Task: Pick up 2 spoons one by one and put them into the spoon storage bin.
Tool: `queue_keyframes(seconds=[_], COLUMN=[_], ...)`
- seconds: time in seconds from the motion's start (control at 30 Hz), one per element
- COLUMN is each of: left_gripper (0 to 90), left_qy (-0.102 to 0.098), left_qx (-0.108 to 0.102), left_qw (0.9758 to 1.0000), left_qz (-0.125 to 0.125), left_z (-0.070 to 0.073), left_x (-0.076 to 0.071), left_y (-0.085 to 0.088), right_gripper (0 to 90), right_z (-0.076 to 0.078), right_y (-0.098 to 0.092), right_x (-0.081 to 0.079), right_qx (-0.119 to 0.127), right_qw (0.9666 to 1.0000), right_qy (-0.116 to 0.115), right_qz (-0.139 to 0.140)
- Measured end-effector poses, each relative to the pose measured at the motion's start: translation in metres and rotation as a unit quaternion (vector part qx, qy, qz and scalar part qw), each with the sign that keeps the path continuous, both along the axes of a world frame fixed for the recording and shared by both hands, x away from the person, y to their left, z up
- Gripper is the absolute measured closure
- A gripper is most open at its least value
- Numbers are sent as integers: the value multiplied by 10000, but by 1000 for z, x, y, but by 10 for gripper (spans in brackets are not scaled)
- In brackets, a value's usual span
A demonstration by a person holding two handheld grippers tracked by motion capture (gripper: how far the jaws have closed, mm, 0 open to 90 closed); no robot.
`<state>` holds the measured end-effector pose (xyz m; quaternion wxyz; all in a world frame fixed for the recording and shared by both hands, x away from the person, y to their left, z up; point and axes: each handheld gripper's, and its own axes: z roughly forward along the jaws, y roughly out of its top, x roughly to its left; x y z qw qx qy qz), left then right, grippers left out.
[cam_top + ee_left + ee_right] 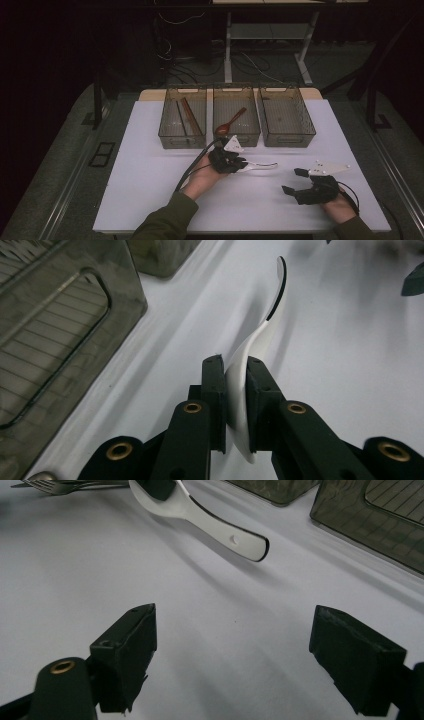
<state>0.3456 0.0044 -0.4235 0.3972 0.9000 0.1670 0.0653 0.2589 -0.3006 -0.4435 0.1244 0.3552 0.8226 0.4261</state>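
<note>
A white spoon (261, 166) with a dark rim lies out to the right of my left gripper (241, 164), just in front of the middle bin. In the left gripper view the two black jaws of my left gripper (235, 372) press on the spoon (260, 337) near its bowl end, and its handle points away. My right gripper (292, 181) rests low over the white table near the front right, open, with nothing between its jaws. In the right gripper view the right gripper (235, 630) has bare table between its jaws, and the spoon handle (220, 530) hangs ahead with a shadow under it.
Three see-through bins stand in a row at the back of the white table (150, 175). The left bin (182, 141) holds brown chopsticks (190, 116), the middle bin (245, 139) a brown spoon (230, 123), and the right bin (290, 140) looks bare. A fork (50, 485) lies at the far top left.
</note>
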Motion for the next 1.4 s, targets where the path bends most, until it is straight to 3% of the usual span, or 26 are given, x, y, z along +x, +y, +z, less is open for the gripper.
queue_keyframes(seconds=[0.3, 0.47, 0.83, 1.4], left_gripper=[804, 804, 804, 804], left_qy=[-11, -24, -145, -421], left_qx=[-101, -268, -422, -645], left_qw=[9999, 9995, 9983, 9945], left_qz=[-2, 135, 371, 712], left_z=[7, 14, 26, 55], left_x=[3, 5, 12, 30], left_y=[10, 18, 37, 60], right_gripper=[189, 189, 189, 189], right_z=[0, 0, 0, 0], right_y=[0, 0, 0, 0], right_x=[0, 0, 0, 1], right_qx=[-6, -5, 2, 2], right_qw=[10000, 10000, 10000, 10000], right_qy=[2, 4, 32, 7], right_qz=[-2, -1, -4, -20])
